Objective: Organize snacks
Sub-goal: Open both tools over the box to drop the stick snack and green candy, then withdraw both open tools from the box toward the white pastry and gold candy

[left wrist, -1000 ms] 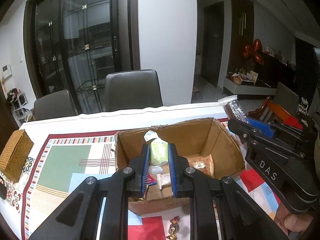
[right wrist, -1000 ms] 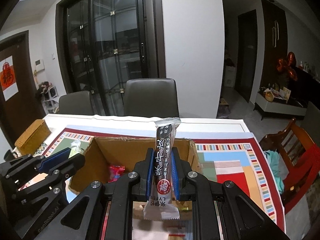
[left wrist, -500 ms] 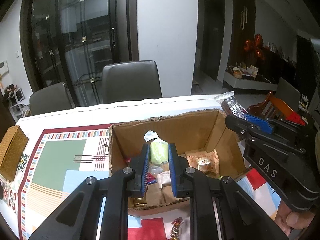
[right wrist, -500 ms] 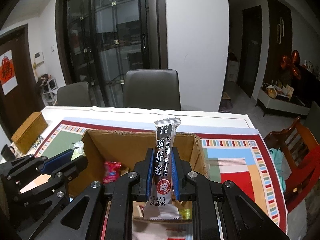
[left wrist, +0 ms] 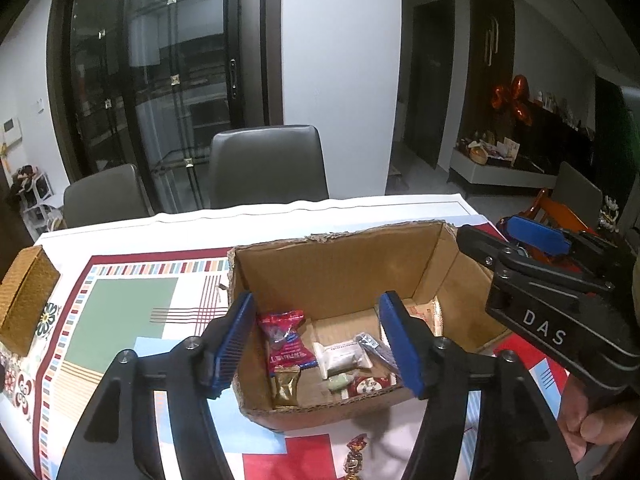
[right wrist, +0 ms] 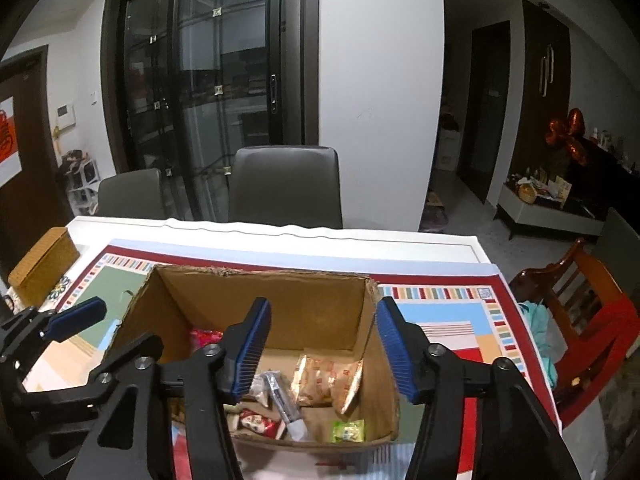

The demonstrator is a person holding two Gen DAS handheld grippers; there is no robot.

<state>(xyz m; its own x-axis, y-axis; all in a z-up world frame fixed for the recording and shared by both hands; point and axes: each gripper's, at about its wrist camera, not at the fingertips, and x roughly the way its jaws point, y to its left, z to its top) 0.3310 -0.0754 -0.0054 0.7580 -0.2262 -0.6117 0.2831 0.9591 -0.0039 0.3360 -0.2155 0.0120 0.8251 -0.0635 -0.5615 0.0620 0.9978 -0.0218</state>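
An open cardboard box [left wrist: 340, 272] stands on the patterned tablecloth and holds several snacks: a red packet [left wrist: 286, 342], a gold candy [left wrist: 286, 386], a white packet [left wrist: 342, 358] and a pale green sweet [left wrist: 340, 382]. My left gripper [left wrist: 324, 340] is open and empty above the box. My right gripper [right wrist: 324, 348] is open and empty over the box [right wrist: 280, 304]; below it lie a dark bar [right wrist: 282, 398], a gold packet [right wrist: 330, 376] and a green candy [right wrist: 348, 430].
A wrapped candy [left wrist: 354, 456] lies on the cloth in front of the box. A woven basket [left wrist: 24, 300] sits at the table's left edge. Grey chairs [left wrist: 268, 168] stand behind the table. A wooden chair [right wrist: 580, 304] is at the right.
Both grippers opened. The pale green sweet left my left gripper and the dark bar left my right gripper; both now lie in the box.
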